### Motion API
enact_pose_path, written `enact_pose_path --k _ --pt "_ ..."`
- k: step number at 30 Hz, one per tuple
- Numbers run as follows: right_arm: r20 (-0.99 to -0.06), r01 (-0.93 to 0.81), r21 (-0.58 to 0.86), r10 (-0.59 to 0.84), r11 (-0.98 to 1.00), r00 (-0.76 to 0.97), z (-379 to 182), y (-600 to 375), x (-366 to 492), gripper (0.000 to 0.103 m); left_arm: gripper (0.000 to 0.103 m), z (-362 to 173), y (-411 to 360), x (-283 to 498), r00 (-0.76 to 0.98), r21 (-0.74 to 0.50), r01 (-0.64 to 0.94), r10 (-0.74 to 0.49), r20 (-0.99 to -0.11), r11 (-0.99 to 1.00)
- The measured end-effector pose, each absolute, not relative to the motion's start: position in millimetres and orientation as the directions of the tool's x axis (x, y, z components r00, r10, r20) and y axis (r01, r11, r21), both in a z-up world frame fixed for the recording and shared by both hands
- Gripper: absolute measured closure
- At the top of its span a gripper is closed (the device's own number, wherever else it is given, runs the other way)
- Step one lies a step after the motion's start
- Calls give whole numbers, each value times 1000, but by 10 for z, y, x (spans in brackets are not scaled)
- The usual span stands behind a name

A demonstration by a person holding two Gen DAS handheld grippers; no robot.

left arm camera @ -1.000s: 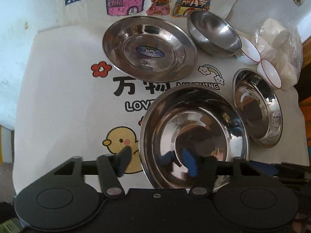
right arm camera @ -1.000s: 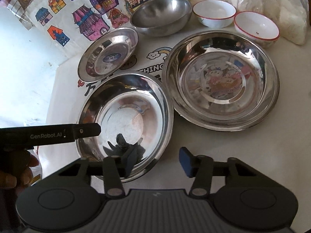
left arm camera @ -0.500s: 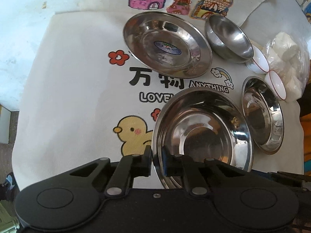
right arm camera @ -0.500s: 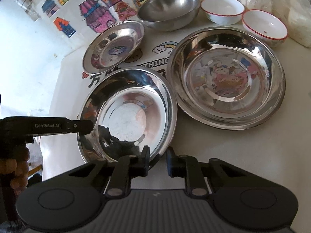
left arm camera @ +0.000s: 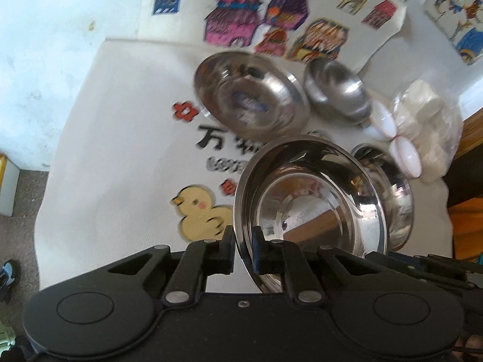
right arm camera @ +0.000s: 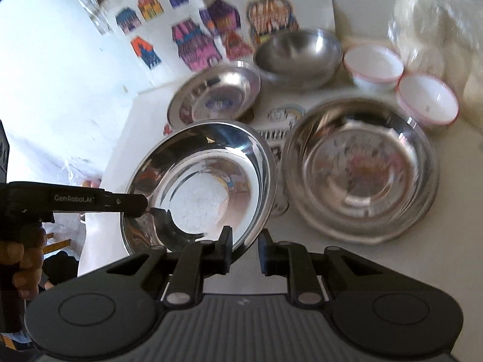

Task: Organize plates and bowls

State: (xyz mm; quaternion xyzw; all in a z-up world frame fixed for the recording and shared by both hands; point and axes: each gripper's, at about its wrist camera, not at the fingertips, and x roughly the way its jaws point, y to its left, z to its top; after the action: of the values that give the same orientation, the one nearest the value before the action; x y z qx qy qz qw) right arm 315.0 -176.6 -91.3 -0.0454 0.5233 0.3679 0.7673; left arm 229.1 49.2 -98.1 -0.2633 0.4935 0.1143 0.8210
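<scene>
Both tongs (left arm camera: pixel 244 252) (right arm camera: pixel 245 250) pinch opposite rims of the steel plate (right arm camera: pixel 208 187).

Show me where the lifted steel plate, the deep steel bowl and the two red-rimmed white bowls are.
lifted steel plate (right arm camera: pixel 199 199): right wrist view, flat centre.
deep steel bowl (right arm camera: pixel 299 51): right wrist view, inner wall.
two red-rimmed white bowls (right arm camera: pixel 374 63): right wrist view, inside of the left one.

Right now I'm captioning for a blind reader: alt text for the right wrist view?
Both grippers, right and left, pinch opposite rims of a steel plate, tilted above the cloth. Beyond sit a larger plate, a smaller plate, a steel bowl and two white bowls.
</scene>
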Motion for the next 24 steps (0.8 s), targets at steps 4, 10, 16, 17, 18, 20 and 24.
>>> enact_pose_path --k 4,10,16,17,18,20,24 --pt "-828 -598 293 511 746 232 -799 -1925 3310 83 90 -921 324 2506 512 -331 -411 -86 -855 850" --pt "-832 -535 272 475 800 287 -787 -2268 3591 83 90 -922 -5 2897 535 -346 -335 -126 -836 876" --pt "-842 -487 258 441 835 311 -831 -2562 3816 83 90 -1018 -329 3198 529 -343 -286 -151 -835 895" --pt "-844 -482 256 436 838 311 -842 -2599 3853 83 90 -1034 -374 3232 528 -342 -281 -153 -836 897" --pt "-847 -478 254 432 841 310 -858 -2631 3887 83 90 -1047 -412 3277 525 -340 -278 -154 -837 898" --pt "-854 -474 252 424 844 302 -876 -2697 3956 82 90 -1072 -485 3338 518 -335 -276 -153 -841 901" --pt "-865 -482 247 416 841 282 -916 -2758 4061 82 90 -1139 -581 3431 497 -321 -288 -146 -855 902"
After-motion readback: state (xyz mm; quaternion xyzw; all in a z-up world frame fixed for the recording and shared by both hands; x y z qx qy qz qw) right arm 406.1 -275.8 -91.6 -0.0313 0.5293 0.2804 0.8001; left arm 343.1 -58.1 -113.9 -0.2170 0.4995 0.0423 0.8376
